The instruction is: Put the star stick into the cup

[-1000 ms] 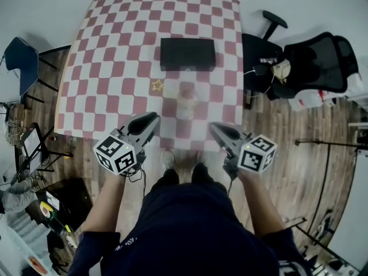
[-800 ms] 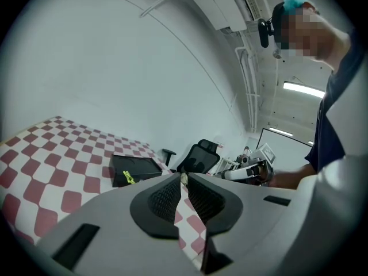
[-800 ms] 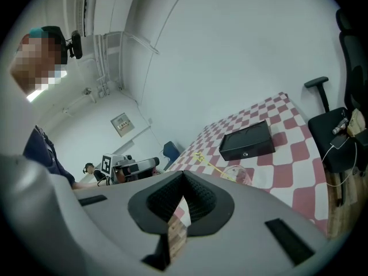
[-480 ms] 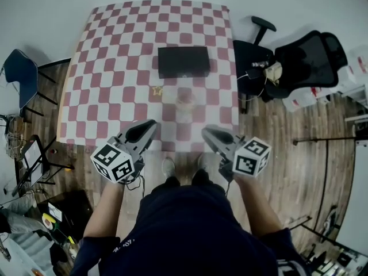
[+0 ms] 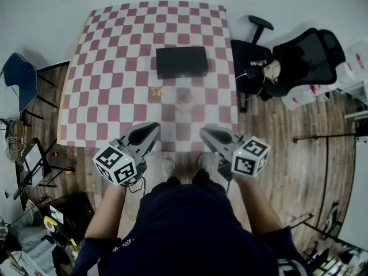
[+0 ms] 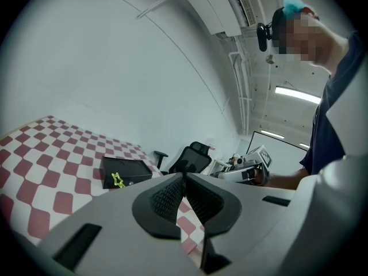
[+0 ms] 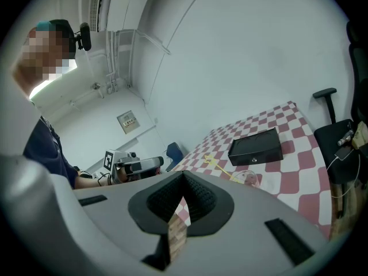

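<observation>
The left hand-held gripper (image 5: 152,129), jaws just clenched empty, and the right hand-held gripper (image 5: 204,133), also clenched empty, hung at the counter's (image 5: 103,68) near edge. The star stick (image 5: 156,90) lay just beside the cup (image 5: 184,100); reaching in unopened would likely shove the thin stick or topple the cup.

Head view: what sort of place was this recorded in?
Probably an office or lab workroom: a checked-cloth table, a black office chair beside it, and a wood-plank floor.

Left gripper (image 5: 155,126) jaws just closing, empty; right gripper (image 5: 203,131) jaws together.
</observation>
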A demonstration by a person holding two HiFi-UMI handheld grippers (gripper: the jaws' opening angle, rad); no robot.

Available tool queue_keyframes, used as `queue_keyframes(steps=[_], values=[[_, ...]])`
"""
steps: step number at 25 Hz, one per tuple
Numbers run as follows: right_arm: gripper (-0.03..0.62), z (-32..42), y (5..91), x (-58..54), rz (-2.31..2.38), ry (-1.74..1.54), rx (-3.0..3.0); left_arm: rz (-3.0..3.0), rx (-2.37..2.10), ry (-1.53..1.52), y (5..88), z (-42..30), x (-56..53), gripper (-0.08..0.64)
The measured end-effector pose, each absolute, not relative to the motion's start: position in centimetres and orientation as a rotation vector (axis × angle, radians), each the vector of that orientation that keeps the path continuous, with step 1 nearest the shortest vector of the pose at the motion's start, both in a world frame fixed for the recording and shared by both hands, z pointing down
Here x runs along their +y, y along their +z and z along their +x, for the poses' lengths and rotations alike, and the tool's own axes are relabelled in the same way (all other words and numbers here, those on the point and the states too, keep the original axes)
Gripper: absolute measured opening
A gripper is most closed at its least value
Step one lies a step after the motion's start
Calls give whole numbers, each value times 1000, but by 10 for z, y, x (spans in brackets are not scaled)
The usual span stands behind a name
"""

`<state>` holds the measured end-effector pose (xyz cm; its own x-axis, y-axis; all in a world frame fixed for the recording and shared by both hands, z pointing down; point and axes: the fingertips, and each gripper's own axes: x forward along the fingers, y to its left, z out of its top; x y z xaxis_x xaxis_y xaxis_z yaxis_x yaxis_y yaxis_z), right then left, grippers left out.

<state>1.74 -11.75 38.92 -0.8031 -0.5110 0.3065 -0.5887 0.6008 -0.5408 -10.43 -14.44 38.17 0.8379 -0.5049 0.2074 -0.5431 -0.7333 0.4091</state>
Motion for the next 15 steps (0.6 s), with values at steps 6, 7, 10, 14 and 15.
queue_keyframes(steps=[6,7,10,14,15], values=[[14,21,389,-120,913,978,-2706,2553,-723,133,386,-85,-138,44],[15,22,388,-121,911,979,-2708,2556,-716,136,386,-82,-138,44],[15,24,389,-122,904,975,-2706,2568,-697,144,385,-74,-138,43],[15,27,392,-121,888,967,-2698,2574,-687,150,385,-67,-138,43],[15,28,393,-121,886,968,-2697,2573,-687,149,385,-65,-139,41]])
